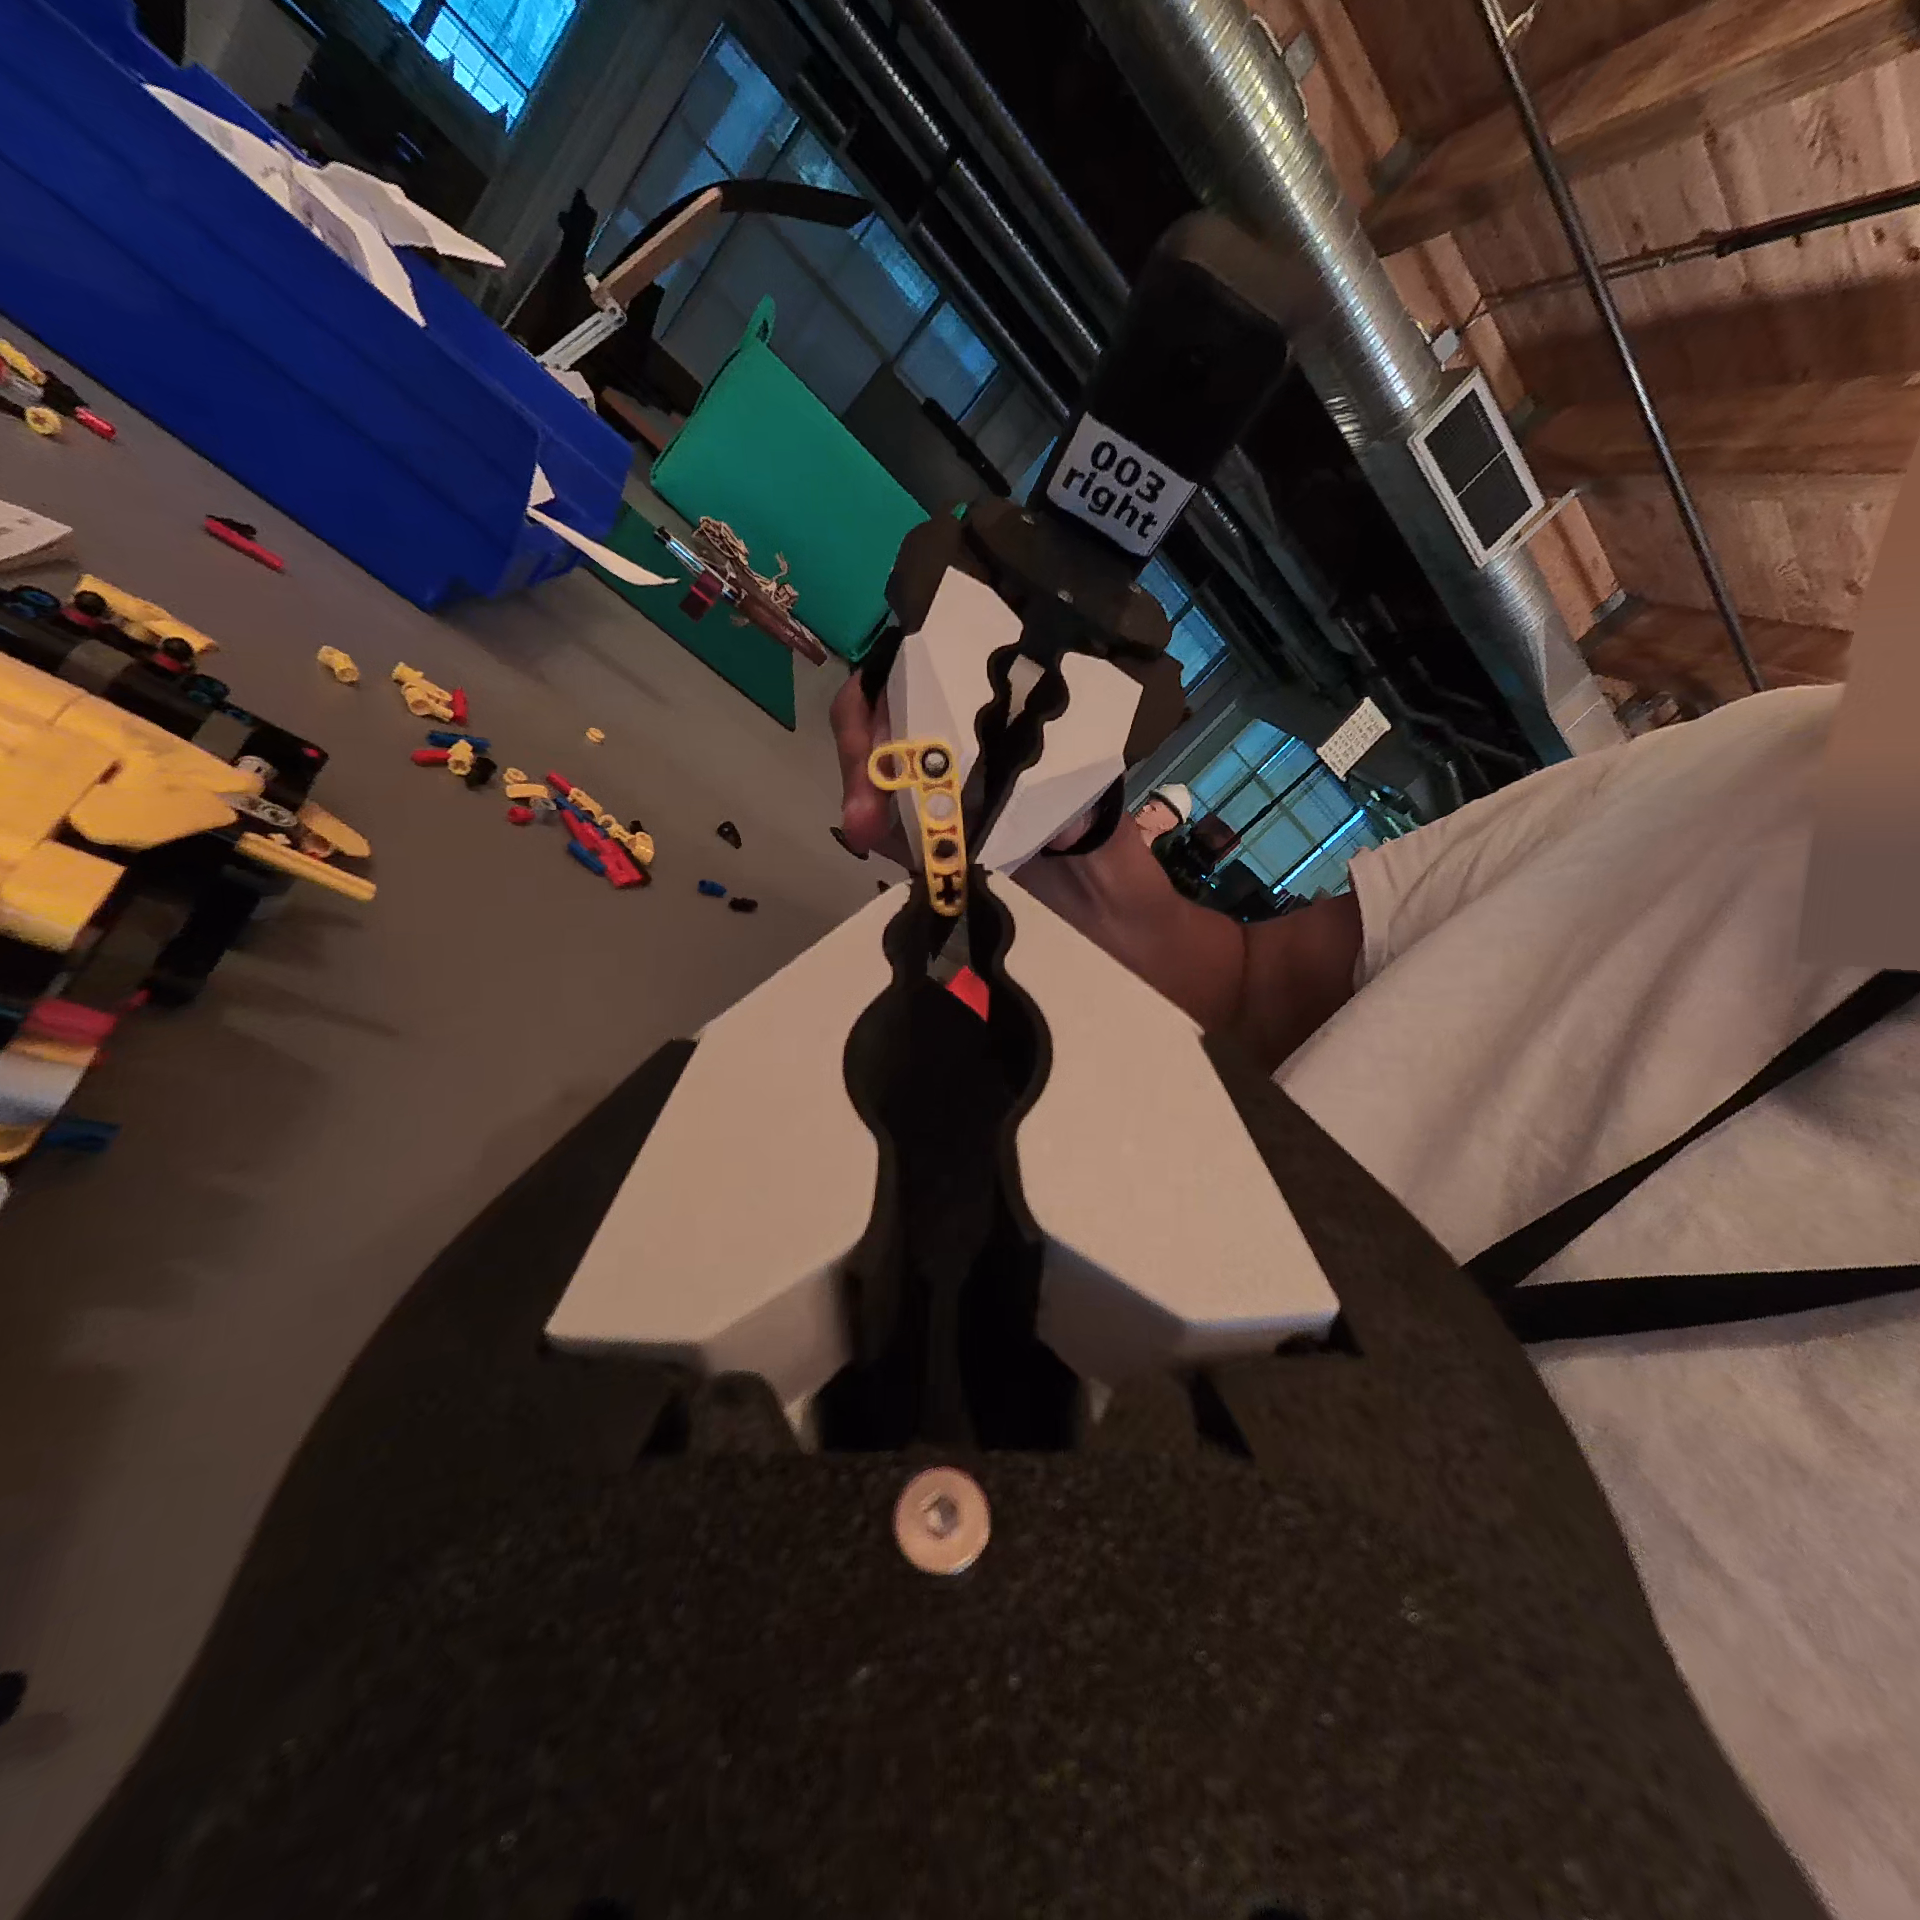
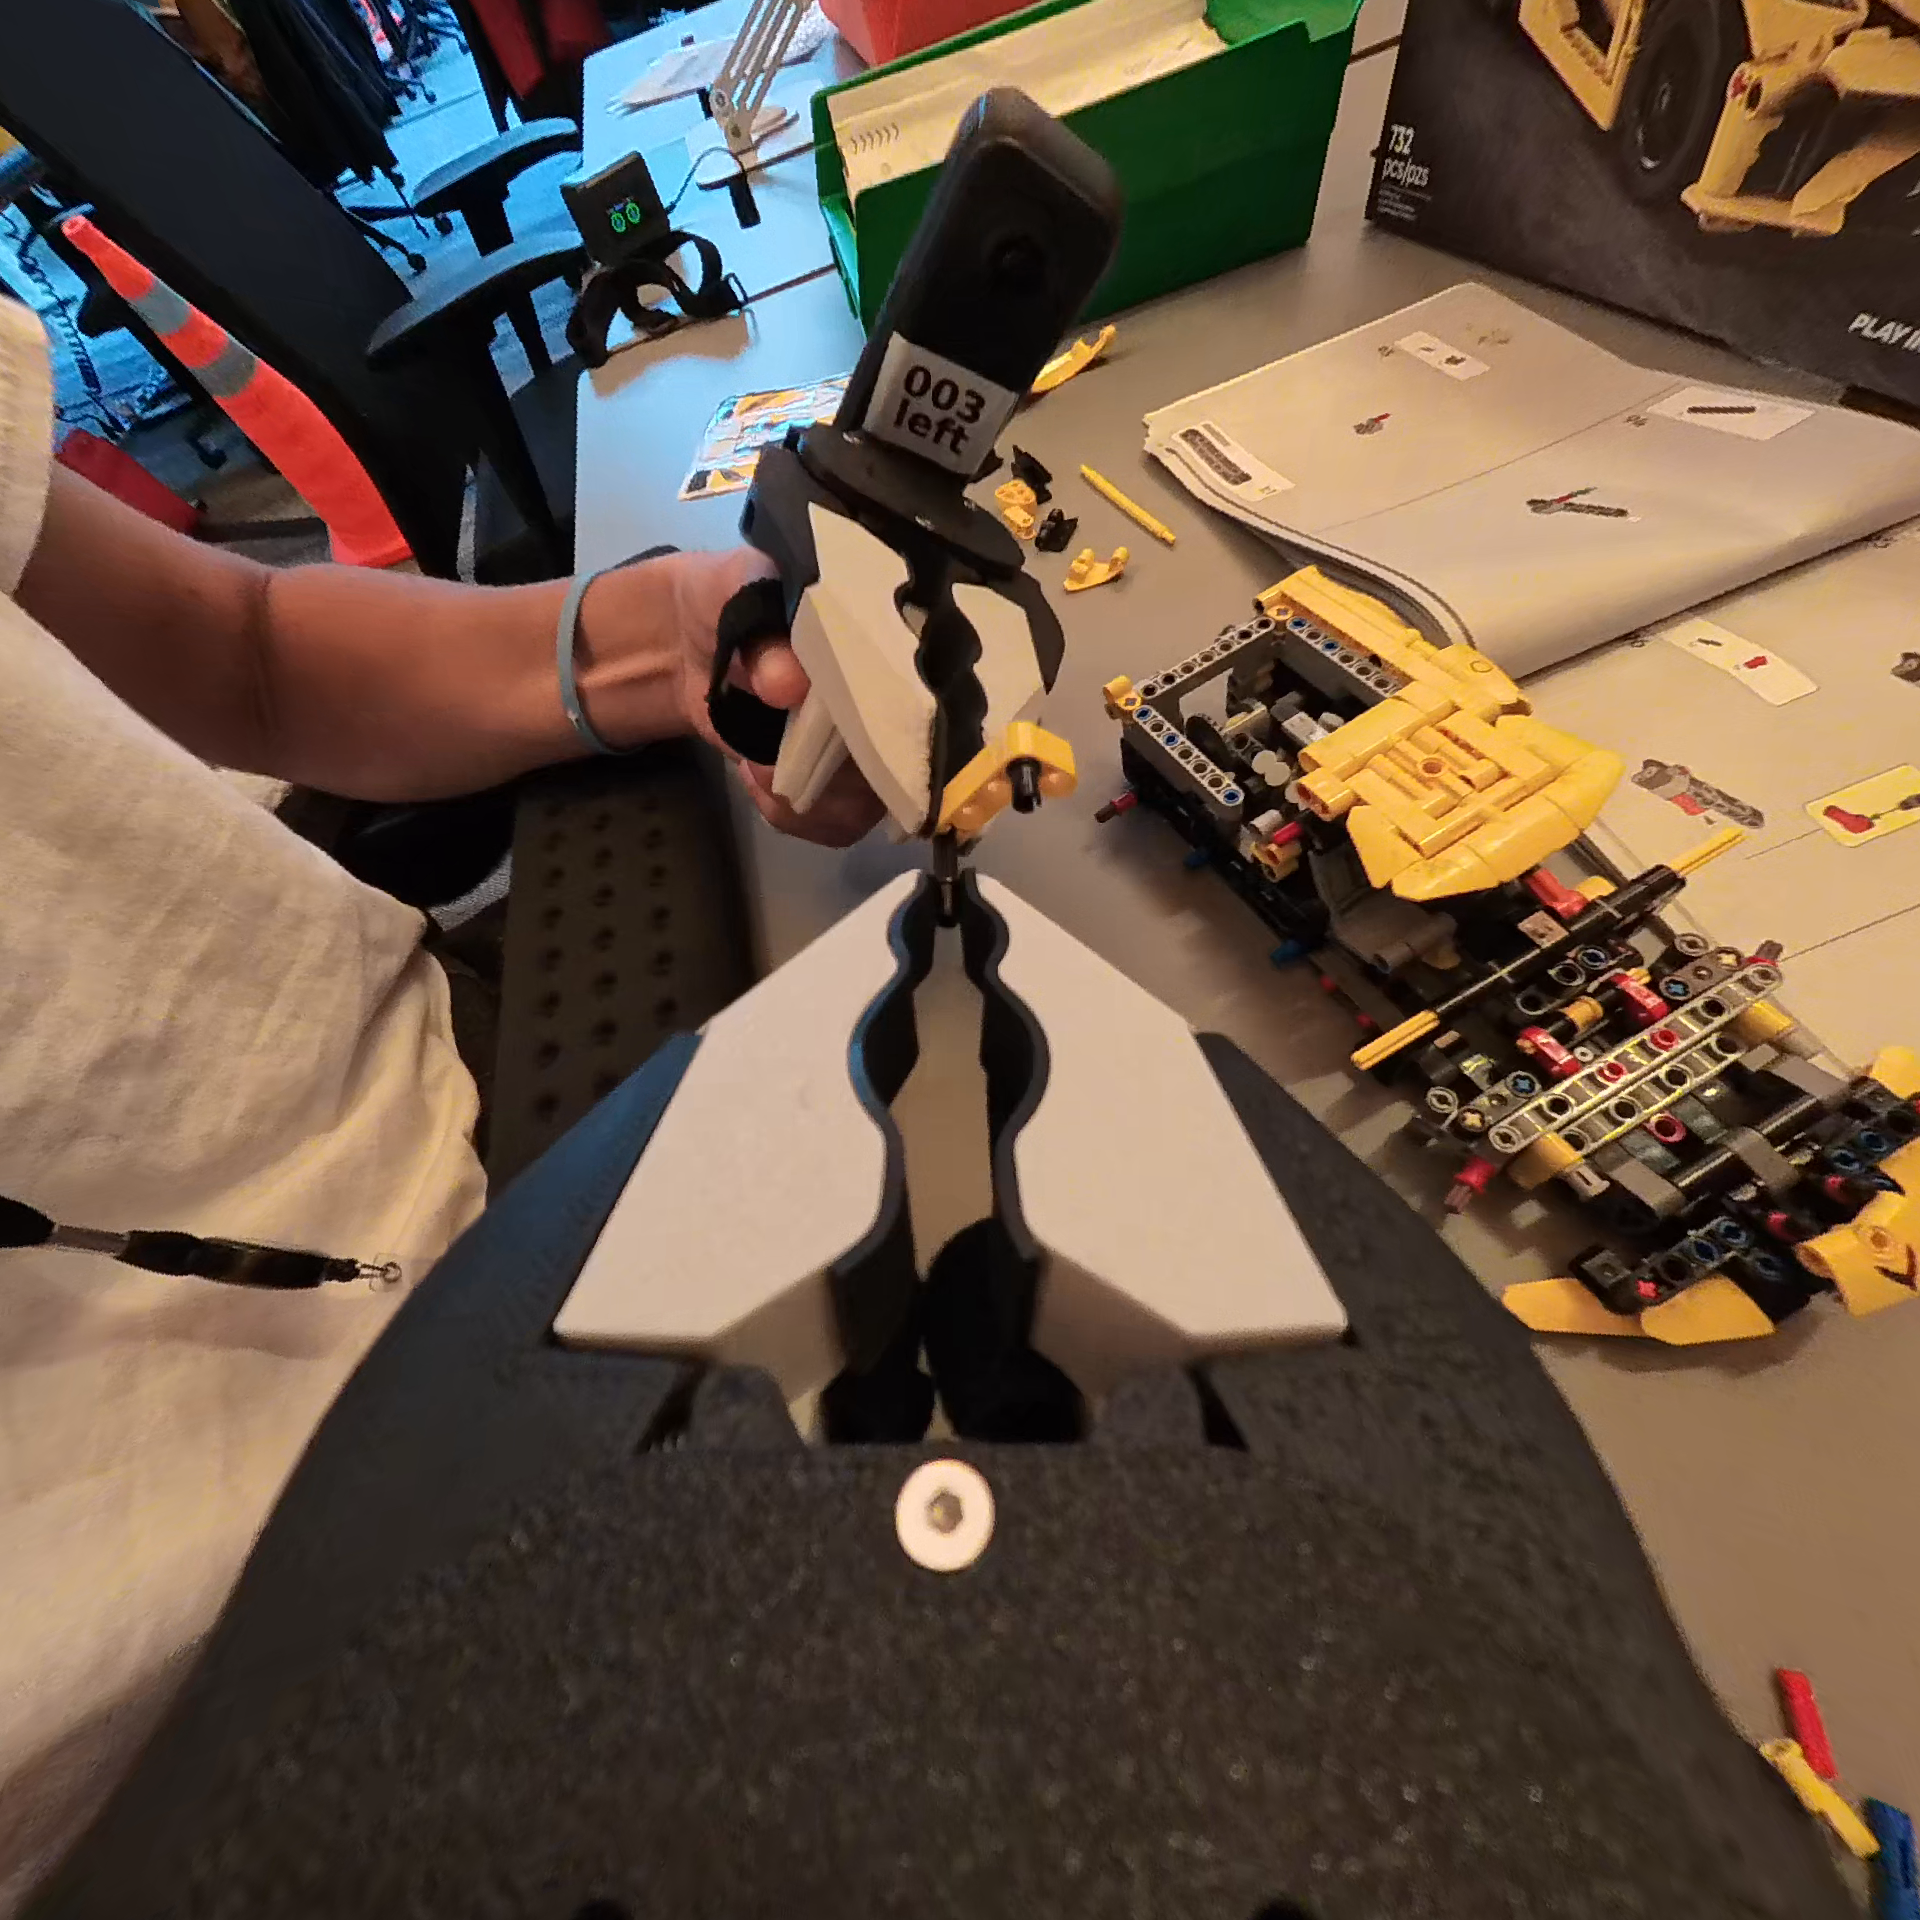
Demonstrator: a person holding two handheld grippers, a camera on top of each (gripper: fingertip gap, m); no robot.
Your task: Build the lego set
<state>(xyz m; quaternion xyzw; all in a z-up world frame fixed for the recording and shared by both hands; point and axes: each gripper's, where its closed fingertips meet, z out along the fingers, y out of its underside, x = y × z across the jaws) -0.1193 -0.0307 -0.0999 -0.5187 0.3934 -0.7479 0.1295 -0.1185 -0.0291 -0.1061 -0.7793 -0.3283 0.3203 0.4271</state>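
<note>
Grey table (image 2: 1299,312), black office chairs (image 2: 488,197) behind, dim light — silver duct (image 1: 1340,312), wood ceiling (image 1: 1714,208), blue-lit windows (image 1: 478,52)

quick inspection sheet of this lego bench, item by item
surface: grey tabletop, partly covered by open paper instruction booklets.
job's things: part-built yellow and black lego car lying on the table; flat yellow lego beam with holes held up in the air between the two tools.
clutter: loose small yellow, red and blue lego pieces scattered on the table; dark printed set box; green bin; blue bins.
grippers: left tool shut on the beam's lower end; right tool shut on a thin black pin beside the beam.
cables: nothing seen on the table.
surroundings: black office chair, orange traffic cone.
</note>
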